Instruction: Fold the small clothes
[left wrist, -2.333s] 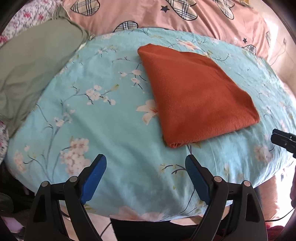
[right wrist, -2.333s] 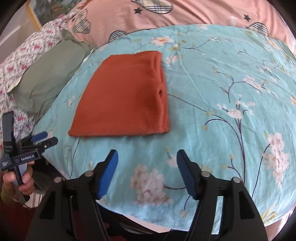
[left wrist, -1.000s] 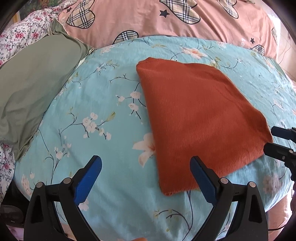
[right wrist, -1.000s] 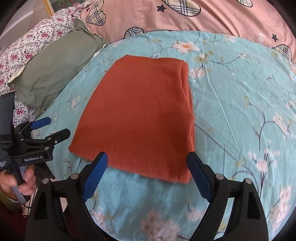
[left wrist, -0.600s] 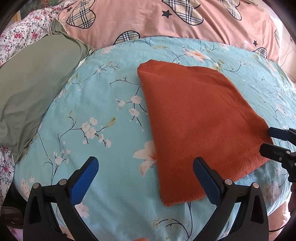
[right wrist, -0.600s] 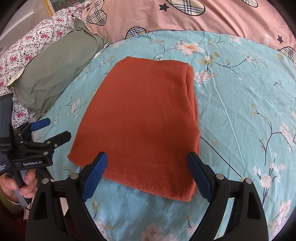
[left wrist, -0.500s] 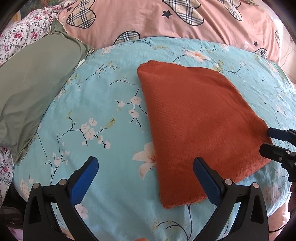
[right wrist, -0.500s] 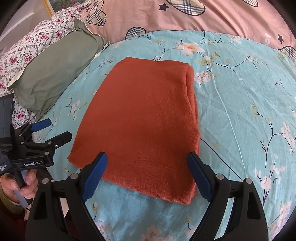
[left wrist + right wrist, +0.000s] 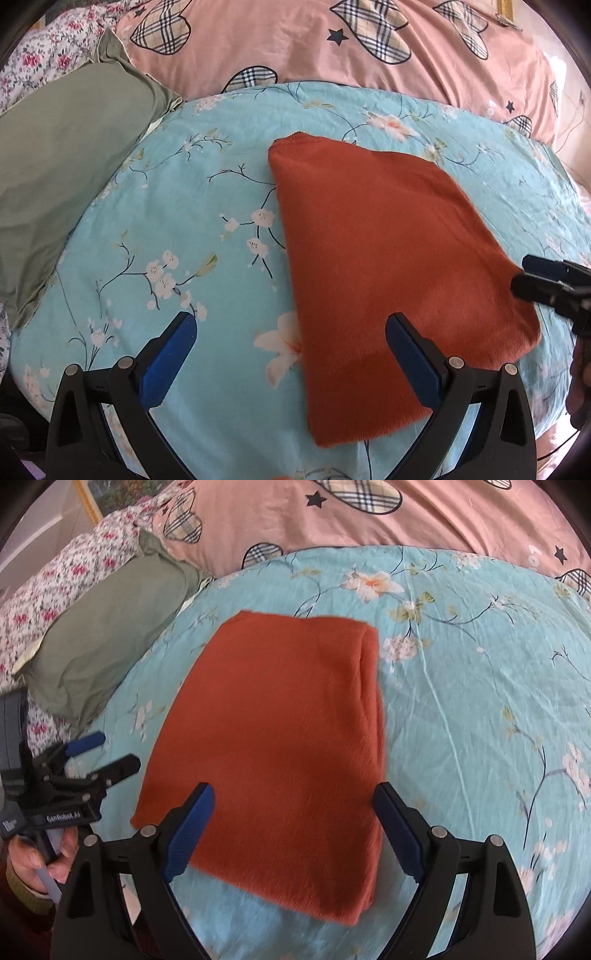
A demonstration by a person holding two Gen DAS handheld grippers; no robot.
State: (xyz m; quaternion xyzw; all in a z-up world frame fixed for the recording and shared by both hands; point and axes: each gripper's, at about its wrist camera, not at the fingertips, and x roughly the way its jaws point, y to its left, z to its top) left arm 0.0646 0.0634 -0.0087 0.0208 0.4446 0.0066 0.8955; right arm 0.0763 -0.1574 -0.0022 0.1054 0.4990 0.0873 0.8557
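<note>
Both grippers are held tilted down over the bed. The left gripper (image 9: 291, 350) and right gripper (image 9: 295, 821) are spread wide, nothing gripped. A folded rust-orange garment (image 9: 284, 746) is laid flat on the turquoise floral quilt (image 9: 177, 206), beside a green pillow (image 9: 62, 177).

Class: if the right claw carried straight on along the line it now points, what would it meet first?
Most likely the orange folded cloth: the open right claw points down onto its near part, though depth is unclear.
</note>
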